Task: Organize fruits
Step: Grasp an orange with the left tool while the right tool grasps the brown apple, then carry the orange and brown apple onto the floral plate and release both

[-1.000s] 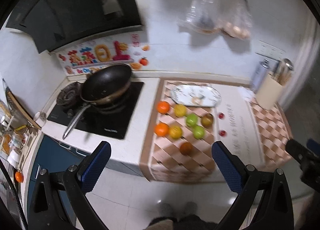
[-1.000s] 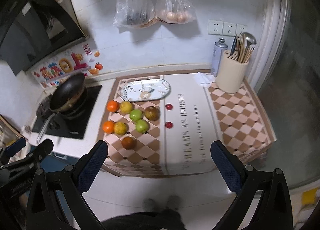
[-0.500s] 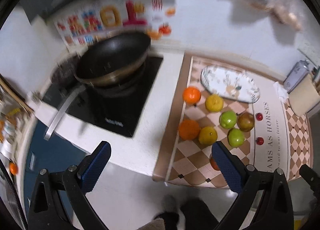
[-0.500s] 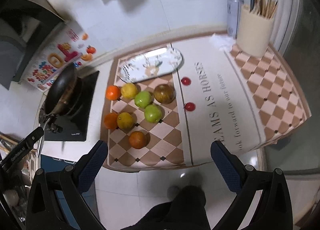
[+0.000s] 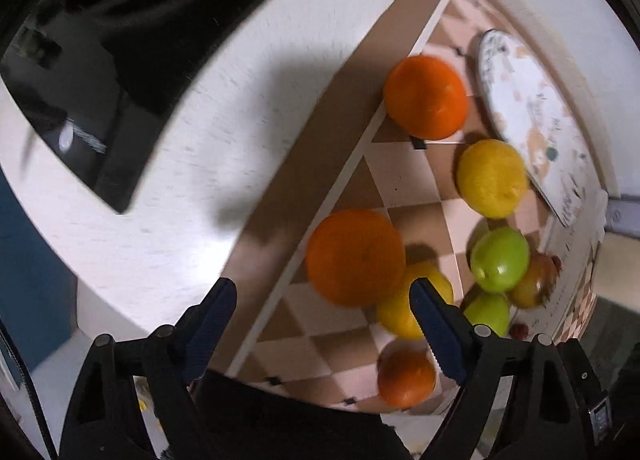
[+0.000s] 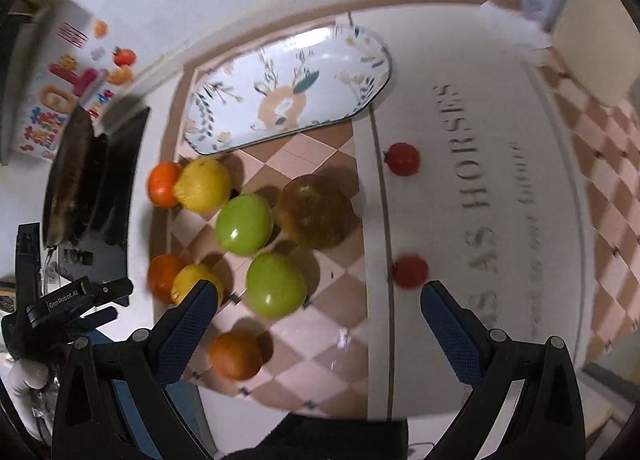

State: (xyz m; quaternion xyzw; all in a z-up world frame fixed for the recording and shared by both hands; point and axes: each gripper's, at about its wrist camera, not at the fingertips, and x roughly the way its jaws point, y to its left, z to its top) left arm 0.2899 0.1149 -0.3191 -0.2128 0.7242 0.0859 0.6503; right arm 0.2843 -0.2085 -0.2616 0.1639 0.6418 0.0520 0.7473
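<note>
Several fruits lie on a checkered mat (image 6: 320,344). In the left wrist view my open left gripper (image 5: 323,300) hovers just in front of a near orange (image 5: 355,258), with a far orange (image 5: 426,97), a lemon (image 5: 491,179), a green apple (image 5: 499,259) and a small orange (image 5: 406,378) around it. In the right wrist view my open right gripper (image 6: 318,302) is above a green apple (image 6: 275,285), near another green apple (image 6: 245,223), a brown fruit (image 6: 316,210) and two small red fruits (image 6: 403,158) (image 6: 410,271). An empty floral plate (image 6: 288,89) lies behind the fruits.
A black wok on a black stove (image 6: 100,188) stands left of the mat. A cream utensil holder (image 6: 596,24) stands at the back right. The white counter edge (image 5: 132,260) runs below the left gripper. The left gripper's body (image 6: 68,304) shows at the right view's left edge.
Both grippers have moved down and closer to the fruits. The left one has swung right from the stove toward the oranges. Both stay open.
</note>
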